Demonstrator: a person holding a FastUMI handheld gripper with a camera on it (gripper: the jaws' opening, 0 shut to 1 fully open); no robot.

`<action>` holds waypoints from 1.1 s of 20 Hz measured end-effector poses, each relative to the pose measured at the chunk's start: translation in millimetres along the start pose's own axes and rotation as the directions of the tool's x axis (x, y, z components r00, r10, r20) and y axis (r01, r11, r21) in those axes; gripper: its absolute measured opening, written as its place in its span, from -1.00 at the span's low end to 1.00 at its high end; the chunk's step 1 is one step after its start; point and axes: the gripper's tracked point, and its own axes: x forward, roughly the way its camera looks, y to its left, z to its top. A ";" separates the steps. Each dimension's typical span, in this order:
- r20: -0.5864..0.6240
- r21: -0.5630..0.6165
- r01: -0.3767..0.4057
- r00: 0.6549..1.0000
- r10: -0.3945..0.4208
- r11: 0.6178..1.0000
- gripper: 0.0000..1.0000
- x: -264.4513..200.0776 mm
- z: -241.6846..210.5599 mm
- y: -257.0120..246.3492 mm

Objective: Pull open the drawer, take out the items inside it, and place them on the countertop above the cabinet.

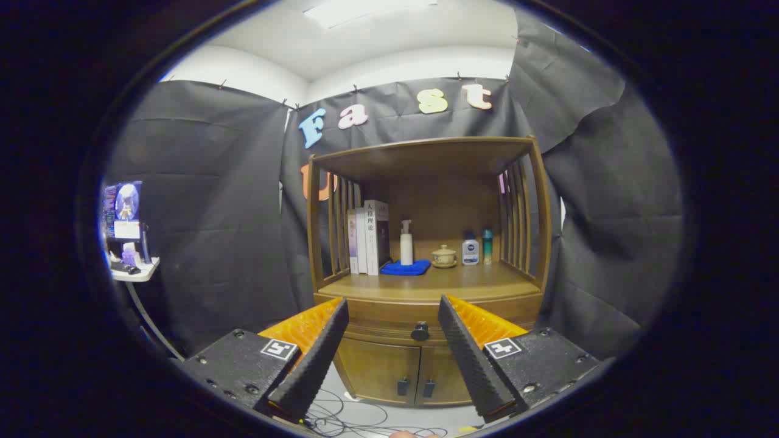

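A wooden cabinet (426, 292) stands ahead against the black cloth wall. Its drawer (389, 331) is shut, with a dark round knob (420, 331) at the front. The knob shows in the gap between my two fingers, well beyond them. My gripper (392, 307) is open, holding nothing; the left finger (313, 359) and right finger (471, 359) have black ribbed pads and orange backs. The countertop (426, 283) lies above the drawer, under a slatted canopy. What is inside the drawer is hidden.
On the countertop stand books (367, 237), a white pump bottle (406, 243), a blue cloth (405, 267), a small lidded cup (443, 257) and two small bottles (476, 248). Two lower doors (414, 377) sit below the drawer. Cables (347, 417) lie on the floor. A side stand (131, 243) is left.
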 end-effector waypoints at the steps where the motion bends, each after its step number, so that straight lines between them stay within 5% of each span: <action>1: 0.004 0.000 -0.003 1.000 0.003 1.000 0.94 0.9 -1.0 0.5; 22: 0.021 -0.004 -0.026 0.999 0.026 1.000 0.94 2.8 -2.8 5.1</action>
